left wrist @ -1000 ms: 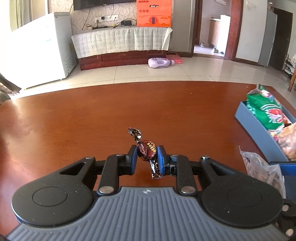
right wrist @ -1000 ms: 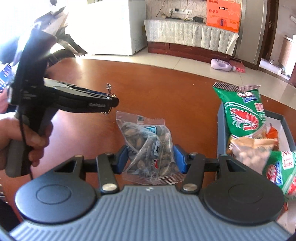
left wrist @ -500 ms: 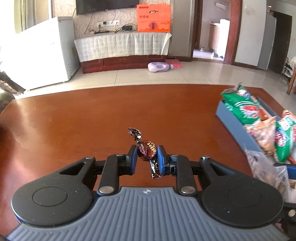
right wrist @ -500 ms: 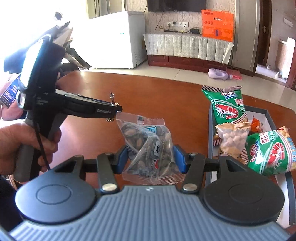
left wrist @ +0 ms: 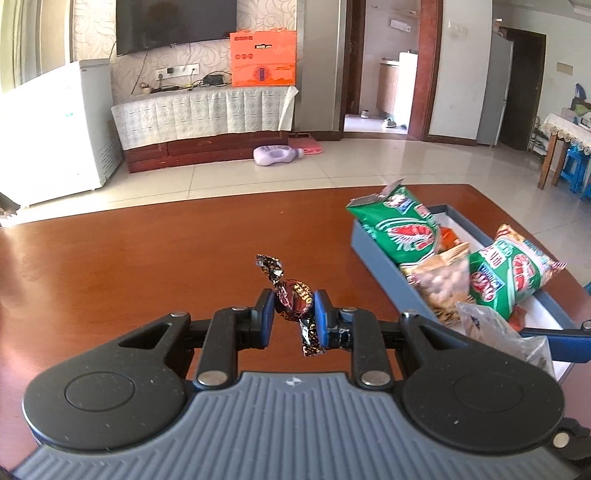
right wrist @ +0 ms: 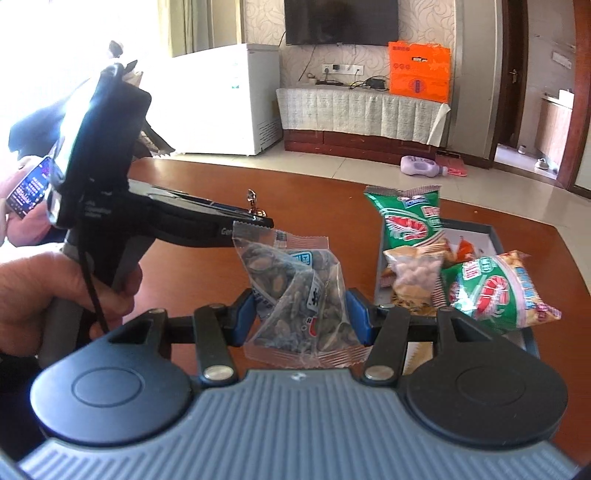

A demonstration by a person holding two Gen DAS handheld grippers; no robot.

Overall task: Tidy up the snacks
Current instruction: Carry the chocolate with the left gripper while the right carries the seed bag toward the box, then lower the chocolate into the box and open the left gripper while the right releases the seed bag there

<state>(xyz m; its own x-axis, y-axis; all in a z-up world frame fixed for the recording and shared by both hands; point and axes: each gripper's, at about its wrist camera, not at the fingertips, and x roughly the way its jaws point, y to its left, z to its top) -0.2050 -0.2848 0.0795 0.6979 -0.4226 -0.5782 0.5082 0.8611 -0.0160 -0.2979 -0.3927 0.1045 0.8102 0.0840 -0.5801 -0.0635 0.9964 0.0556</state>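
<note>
1. My left gripper (left wrist: 294,318) is nearly closed, pinching a candy (left wrist: 293,298) above the table (left wrist: 147,266).
2. My right gripper (right wrist: 300,314), half open, clamps a seed packet (right wrist: 295,295).
3. The tray (left wrist: 384,266) lies far right; snack bags hide its contents.

1. Pale tiled floor (left wrist: 332,173), a purple bottle (left wrist: 277,156) lying on it.
2. Wall-mounted television (left wrist: 175,22) above a cloth-covered cabinet (left wrist: 203,114).
3. White chest freezer (left wrist: 51,129) at left, sunlit.
4. Orange box (left wrist: 263,59).
</note>
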